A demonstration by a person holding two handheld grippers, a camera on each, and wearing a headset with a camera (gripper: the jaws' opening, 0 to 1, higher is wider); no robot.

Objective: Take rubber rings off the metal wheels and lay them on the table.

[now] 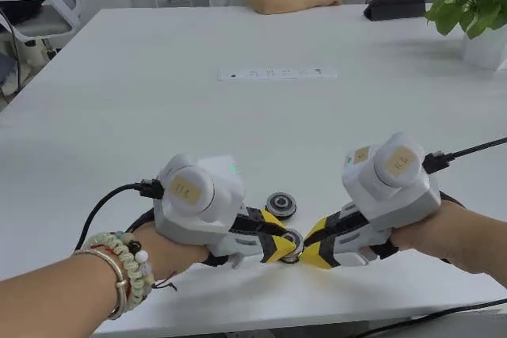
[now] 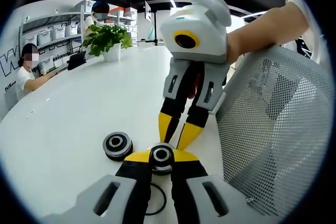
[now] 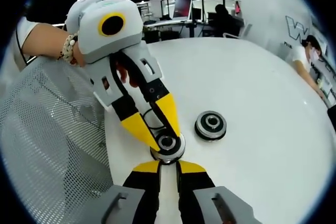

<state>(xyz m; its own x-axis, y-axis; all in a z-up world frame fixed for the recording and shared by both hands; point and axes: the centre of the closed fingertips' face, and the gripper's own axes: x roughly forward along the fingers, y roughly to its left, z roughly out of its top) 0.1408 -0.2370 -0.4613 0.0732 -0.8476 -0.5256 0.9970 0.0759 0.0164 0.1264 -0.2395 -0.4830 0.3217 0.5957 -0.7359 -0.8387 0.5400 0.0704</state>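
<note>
I count two round silver-and-black metal wheels (image 2: 117, 146) (image 2: 161, 157) and one thin black rubber ring (image 2: 164, 200) loose on my white tabletop (image 2: 79, 108).

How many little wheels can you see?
2. One wheel is gripped by the left gripper. The second wheel lies flat on the table just beyond it. None look hidden.

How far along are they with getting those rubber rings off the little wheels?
Early on, it seems. One black rubber ring already lies loose on the table. In hand: the left gripper clamps one metal wheel while the right gripper works at its rim; whether it grips a ring is unclear. Left: the second wheel sits untouched, looking black-rimmed.
</note>
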